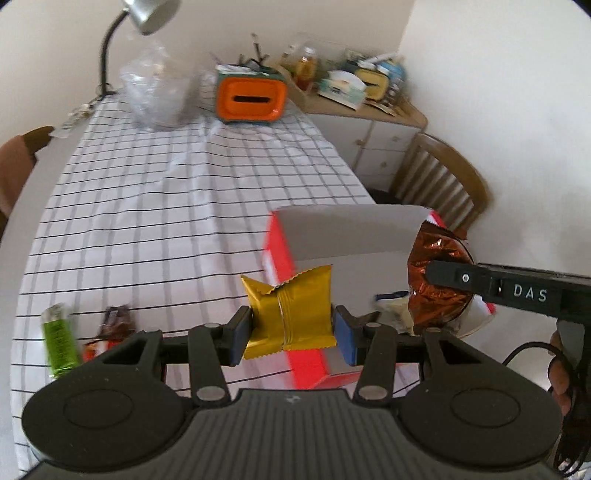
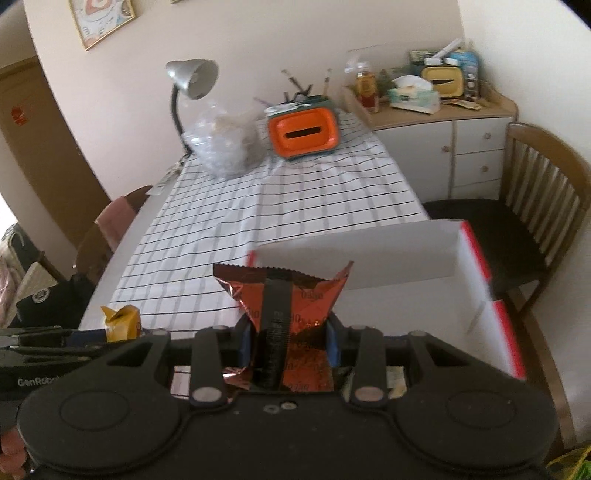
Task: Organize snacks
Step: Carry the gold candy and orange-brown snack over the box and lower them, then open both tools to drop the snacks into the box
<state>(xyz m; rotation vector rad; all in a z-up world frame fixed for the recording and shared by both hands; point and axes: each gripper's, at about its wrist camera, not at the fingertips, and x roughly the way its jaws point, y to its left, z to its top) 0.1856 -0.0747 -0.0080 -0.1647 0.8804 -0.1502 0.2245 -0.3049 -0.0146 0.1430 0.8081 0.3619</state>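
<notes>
Left gripper (image 1: 291, 328) clamped on a shiny gold snack packet (image 1: 295, 314), blue pads pressed on both its sides. Packet lifted off the table, hung in front of the open red and white cardboard box (image 1: 280, 243). Seen again at the left edge of the right wrist view (image 2: 122, 323), squeezed and crinkled.

Right gripper (image 2: 290, 343) clamped on a shiny copper-brown foil snack bag (image 2: 306, 299), zigzag top edge up. Same bag seen in the left wrist view (image 1: 439, 280) over the box's right side, black finger across it.

Box stood near the close end of the table, white flap up at the back. Inside the box, something pale (image 1: 397, 314), too blurred to name.

Left behind on the white cloth with black grid lines (image 1: 177, 192): a green snack stick packet (image 1: 59, 339) and a dark brown wrapper (image 1: 114, 325) just beside it.

Far end: an orange and teal box with a slot (image 1: 251, 98), a clear crinkly plastic bag (image 1: 157, 92), a silver desk lamp (image 1: 147, 14). Wooden chair (image 1: 439, 184) at the right.
</notes>
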